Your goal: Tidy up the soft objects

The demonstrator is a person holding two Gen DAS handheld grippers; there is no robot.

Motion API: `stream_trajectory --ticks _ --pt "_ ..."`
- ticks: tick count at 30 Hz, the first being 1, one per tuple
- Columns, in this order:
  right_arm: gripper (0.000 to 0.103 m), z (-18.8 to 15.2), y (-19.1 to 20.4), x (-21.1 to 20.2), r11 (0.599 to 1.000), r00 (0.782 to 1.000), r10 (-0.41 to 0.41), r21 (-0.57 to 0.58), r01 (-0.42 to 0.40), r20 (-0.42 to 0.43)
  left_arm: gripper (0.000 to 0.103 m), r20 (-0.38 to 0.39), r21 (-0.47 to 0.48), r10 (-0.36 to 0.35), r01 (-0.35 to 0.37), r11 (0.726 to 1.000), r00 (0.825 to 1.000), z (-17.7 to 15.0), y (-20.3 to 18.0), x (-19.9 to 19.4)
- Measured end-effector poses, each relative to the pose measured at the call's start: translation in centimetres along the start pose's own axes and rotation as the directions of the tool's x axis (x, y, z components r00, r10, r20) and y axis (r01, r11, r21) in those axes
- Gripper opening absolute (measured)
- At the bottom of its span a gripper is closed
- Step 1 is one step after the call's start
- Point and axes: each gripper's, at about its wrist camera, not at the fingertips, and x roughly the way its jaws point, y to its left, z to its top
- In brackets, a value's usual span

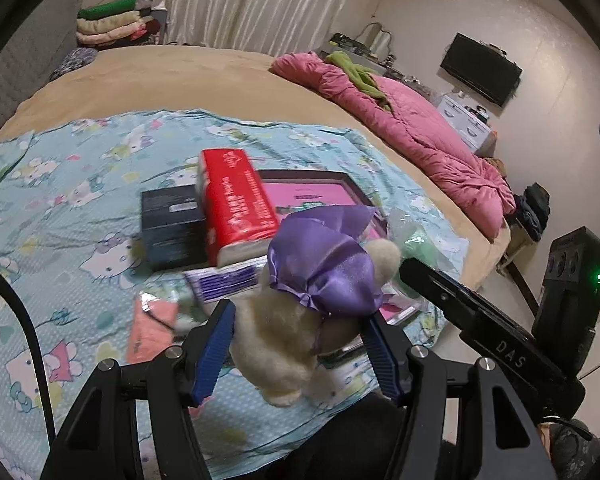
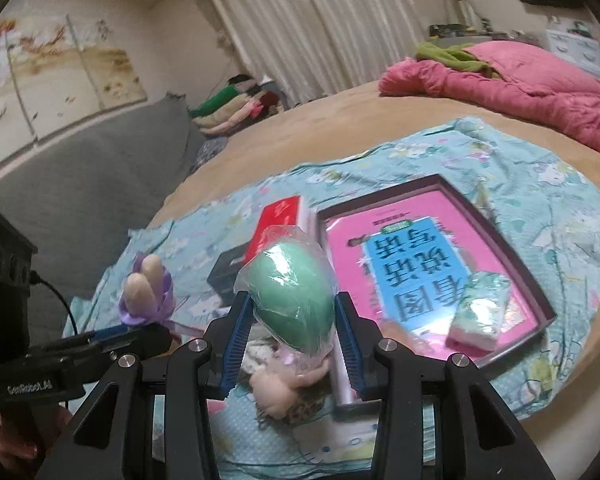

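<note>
My left gripper (image 1: 300,328) is shut on a cream plush toy (image 1: 280,344) with a purple satin bow (image 1: 324,264), held above the bed. In the right wrist view the same toy's ears and bow (image 2: 146,292) stick up from the left gripper at the left. My right gripper (image 2: 290,332) is shut on a green soft object wrapped in clear plastic (image 2: 292,296). Under it lies a small doll (image 2: 284,388). A dark tray (image 2: 432,184) holding a pink and blue book (image 2: 412,256) and a small tissue pack (image 2: 480,308) lies on the blue patterned sheet (image 2: 540,184).
A red tissue pack (image 1: 232,204) leans on a black box (image 1: 172,228), with a purple packet (image 1: 224,280) and a pink packet (image 1: 152,328) near them. A pink quilt (image 1: 412,128) lies along the bed's far side. Folded clothes (image 1: 112,24) are stacked by the curtain.
</note>
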Motion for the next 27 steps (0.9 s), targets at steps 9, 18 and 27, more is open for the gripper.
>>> stream_trajectory --ticks 9,18,27 --pt "0.043 1.1 -4.7 -2.0 0.992 0.996 -0.065 0.112 0.058 0.067 0.063 -0.01 0.075 -0.021 0.022 0.997 1.0 1.6 -4.4 2.0" --pt "0.043 1.7 -9.1 -3.7 0.974 0.982 -0.151 0.187 0.128 0.115 0.063 -0.049 0.147 -0.039 0.046 0.988 0.998 2.7 -8.4 5.4" --pt "0.043 1.4 -12.1 -4.3 0.956 0.967 -0.224 0.221 0.193 0.124 0.063 -0.109 0.192 -0.03 0.051 0.98 0.994 3.6 -11.0 10.2"
